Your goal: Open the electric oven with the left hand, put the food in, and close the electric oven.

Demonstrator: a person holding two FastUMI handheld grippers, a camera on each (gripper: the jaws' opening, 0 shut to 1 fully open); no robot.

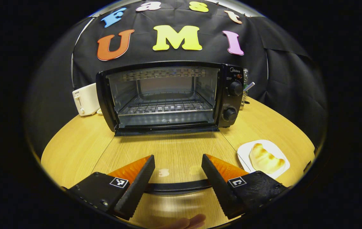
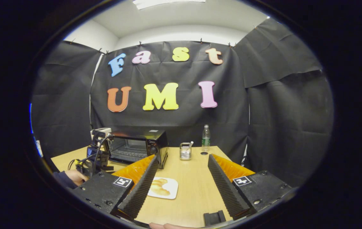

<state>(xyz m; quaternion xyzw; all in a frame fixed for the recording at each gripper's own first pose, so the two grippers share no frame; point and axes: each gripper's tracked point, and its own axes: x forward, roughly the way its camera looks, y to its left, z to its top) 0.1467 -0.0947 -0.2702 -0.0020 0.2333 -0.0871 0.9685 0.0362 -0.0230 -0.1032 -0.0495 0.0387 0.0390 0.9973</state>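
The black electric oven (image 1: 168,95) stands at the back of the wooden table with its door (image 1: 168,149) folded down flat, showing the wire rack (image 1: 165,108) inside. The door's dark handle (image 1: 177,187) runs across between the fingers of my left gripper (image 1: 177,159), which is open and not pressing on it. A golden bread roll (image 1: 265,157) lies on a white plate (image 1: 247,152) to the right of the door. In the right gripper view, my right gripper (image 2: 183,157) hangs open above the table, with the plate (image 2: 171,190) and roll (image 2: 158,187) just beyond its left finger and the oven (image 2: 136,146) farther left.
A white toaster (image 1: 85,100) stands left of the oven. A metal cup with utensils (image 2: 185,151) and a water bottle (image 2: 205,138) stand behind, to the oven's right. A hand (image 2: 72,176) holds the left gripper's body (image 2: 95,152) in front of the oven.
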